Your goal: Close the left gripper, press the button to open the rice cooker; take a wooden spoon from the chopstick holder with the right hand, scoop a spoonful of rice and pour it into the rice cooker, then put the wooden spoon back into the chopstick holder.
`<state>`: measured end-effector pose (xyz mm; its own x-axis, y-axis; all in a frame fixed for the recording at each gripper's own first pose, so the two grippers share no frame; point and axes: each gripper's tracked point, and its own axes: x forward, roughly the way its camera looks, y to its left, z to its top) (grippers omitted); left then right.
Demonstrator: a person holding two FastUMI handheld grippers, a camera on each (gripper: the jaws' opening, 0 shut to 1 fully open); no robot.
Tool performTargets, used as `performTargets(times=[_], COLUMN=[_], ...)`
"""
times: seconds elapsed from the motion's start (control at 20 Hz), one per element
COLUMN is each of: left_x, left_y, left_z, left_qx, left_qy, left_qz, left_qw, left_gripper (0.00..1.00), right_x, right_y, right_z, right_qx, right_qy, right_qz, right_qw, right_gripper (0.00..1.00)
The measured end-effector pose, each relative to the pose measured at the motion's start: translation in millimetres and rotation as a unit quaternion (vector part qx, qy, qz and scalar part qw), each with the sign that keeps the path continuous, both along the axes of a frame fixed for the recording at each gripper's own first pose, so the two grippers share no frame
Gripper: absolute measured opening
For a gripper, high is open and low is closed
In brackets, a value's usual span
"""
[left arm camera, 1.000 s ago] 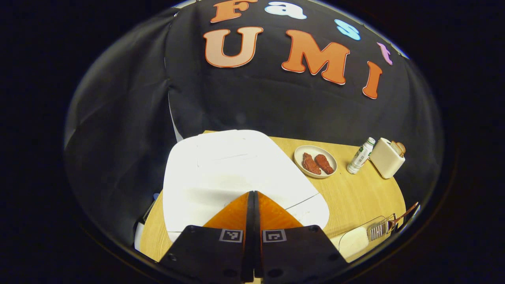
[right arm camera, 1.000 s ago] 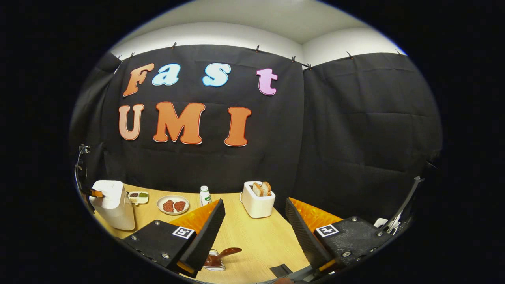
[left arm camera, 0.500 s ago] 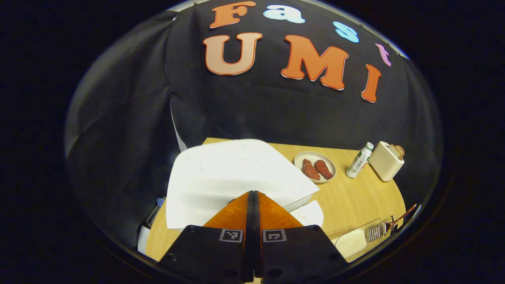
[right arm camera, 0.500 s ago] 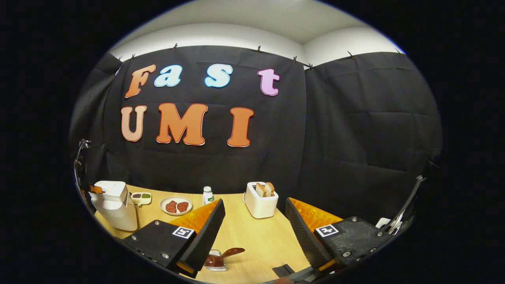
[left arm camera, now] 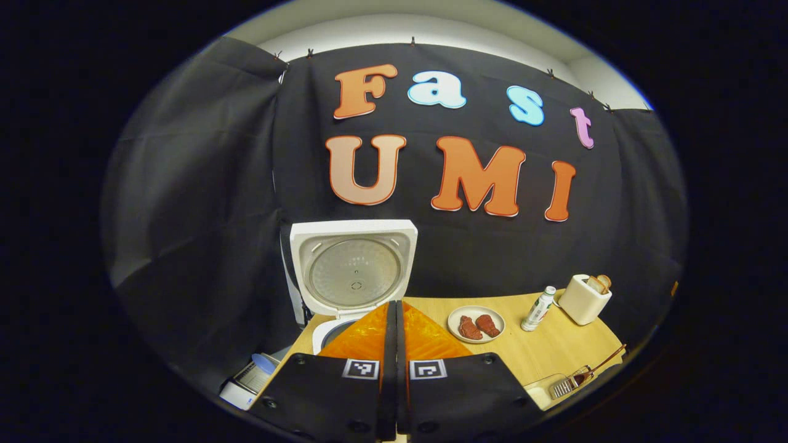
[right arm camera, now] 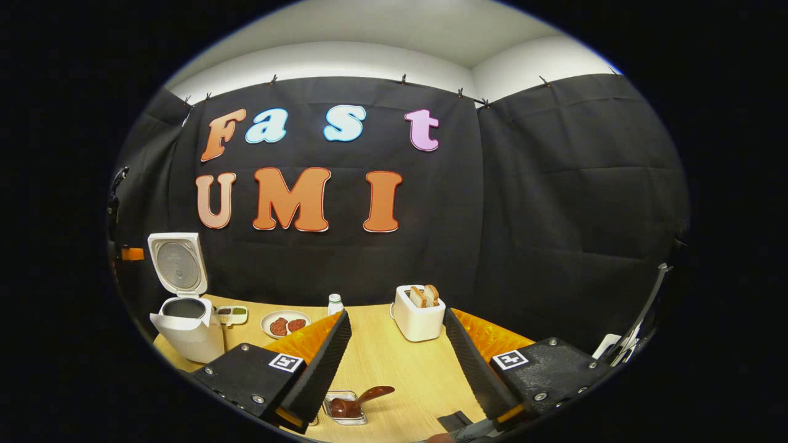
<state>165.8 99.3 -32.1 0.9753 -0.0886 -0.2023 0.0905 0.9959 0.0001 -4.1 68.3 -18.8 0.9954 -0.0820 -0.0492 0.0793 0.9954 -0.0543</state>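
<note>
The white rice cooker (left arm camera: 326,332) stands at the table's left end with its lid (left arm camera: 353,271) swung upright, metal inner face toward me. My left gripper (left arm camera: 394,306) is shut on nothing and hovers just in front of the pot opening. In the right gripper view the rice cooker (right arm camera: 184,329) is far left, its dark pot open under the raised lid (right arm camera: 178,264). My right gripper (right arm camera: 397,315) is open and holds nothing, above the table. Just below its left finger a brown wooden spoon (right arm camera: 363,397) rests in a small holder (right arm camera: 345,409). The holder (left arm camera: 563,387) and spoon handle (left arm camera: 603,360) sit low right.
Along the back of the wooden table (right arm camera: 394,363) stand a plate of two meat pieces (right arm camera: 285,324), a small white bottle (right arm camera: 335,304), a white toaster with bread (right arm camera: 420,317) and a small sauce dish (right arm camera: 233,315). A clear box of rice (left arm camera: 538,391) lies beside the holder.
The rice cooker's lid has sprung from shut to fully upright. My left gripper, still shut, has pulled up and back from the lid. The right gripper has hardly moved.
</note>
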Motion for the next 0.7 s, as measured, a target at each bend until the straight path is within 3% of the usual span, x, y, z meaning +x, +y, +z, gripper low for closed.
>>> performTargets(times=[0.35, 0.65, 0.7], left_x=[-40.1, -67.5, -72.1], left_y=[9.4, 18.6, 21.6], left_z=[23.2, 34.0, 37.1], left_qx=[-0.02, -0.009, -0.007], left_qy=[-0.034, -0.049, -0.052], left_qz=[0.021, 0.05, 0.054], left_qw=[0.999, 0.998, 0.997], left_gripper=[0.05, 0.06, 0.16], right_x=[11.4, 35.2, 38.4], right_y=[-1.9, 0.5, -0.3], right_z=[-57.4, -129.6, -142.0], right_qx=[0.054, 0.122, 0.134], right_qy=[0.022, 0.07, 0.08], right_qz=[0.018, 0.026, 0.023], right_qw=[0.998, 0.99, 0.988], right_gripper=[0.96, 0.95, 0.95])
